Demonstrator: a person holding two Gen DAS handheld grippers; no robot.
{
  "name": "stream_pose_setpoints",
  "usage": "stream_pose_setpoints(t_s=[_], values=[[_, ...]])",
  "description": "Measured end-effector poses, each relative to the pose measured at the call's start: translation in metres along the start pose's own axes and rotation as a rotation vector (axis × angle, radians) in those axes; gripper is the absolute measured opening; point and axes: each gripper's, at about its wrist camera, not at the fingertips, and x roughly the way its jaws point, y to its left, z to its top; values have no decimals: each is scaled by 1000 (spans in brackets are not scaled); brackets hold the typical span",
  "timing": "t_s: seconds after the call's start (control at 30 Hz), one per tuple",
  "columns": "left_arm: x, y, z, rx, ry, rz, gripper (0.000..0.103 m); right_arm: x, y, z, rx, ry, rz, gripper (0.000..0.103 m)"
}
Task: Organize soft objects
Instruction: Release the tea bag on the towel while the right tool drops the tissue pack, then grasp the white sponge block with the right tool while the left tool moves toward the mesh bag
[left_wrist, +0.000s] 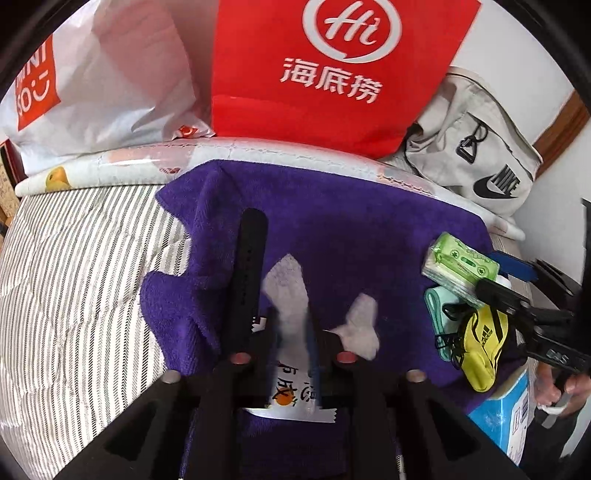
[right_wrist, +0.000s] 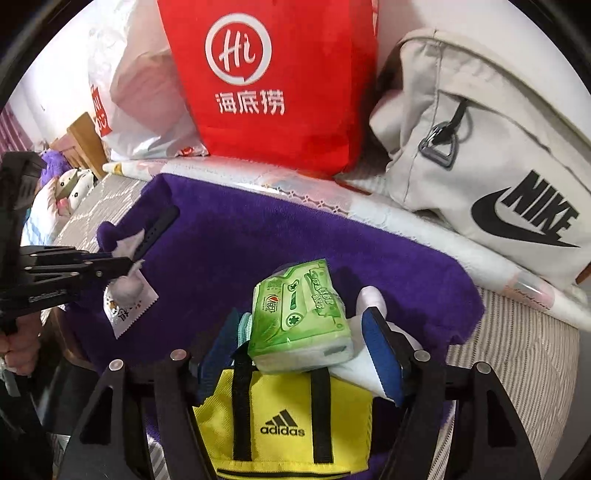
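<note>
Two grippers over your fuzzy purple towel (right_wrist: 258, 240).
Your right gripper (right_wrist: 299, 343) gapes around the green tissue pack (right_wrist: 299, 317); your left gripper (left_wrist: 291, 332) straddles a loose, crinkly sachet (left_wrist: 291, 387), narrowly parted.

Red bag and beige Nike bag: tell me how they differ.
The red bag stands upright with a white Hi logo and Chinese characters; the beige Nike bag slumps beside it, wrinkled, with black lettering and swoosh. The beige Nike bag shows a zipper with a metal pull; the red bag shows none. Both sit behind the purple towel.
</note>
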Motion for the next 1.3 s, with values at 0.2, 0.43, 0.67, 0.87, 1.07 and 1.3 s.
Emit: stream_pose_setpoints(t_s=[0.2, 0.43, 0.67, 0.87, 1.07, 1.3], values=[[-13, 1, -1, -16, -29, 11, 52, -33, 9, -5, -10, -53, -1, 69], [-53, 13, -18, -49, -98, -1, 52, -72, 36, -33, -67, -89, 2, 69], [-103, 25, -54, -49, -189, 11, 52, -101, 74, -71, -88, -108, 79, 69], [-123, 37, -89, -48, -196, -47, 52, -107, 110, -104, -104, -93, 133, 69], [-129, 48, -118, -39, -186, -70, 52, -89, 141, -129, -138, -17, 133, 69], [-125, 61, -143, -38, -163, -117, 52, -64, 157, -138, -168, 51, 59, 69]])
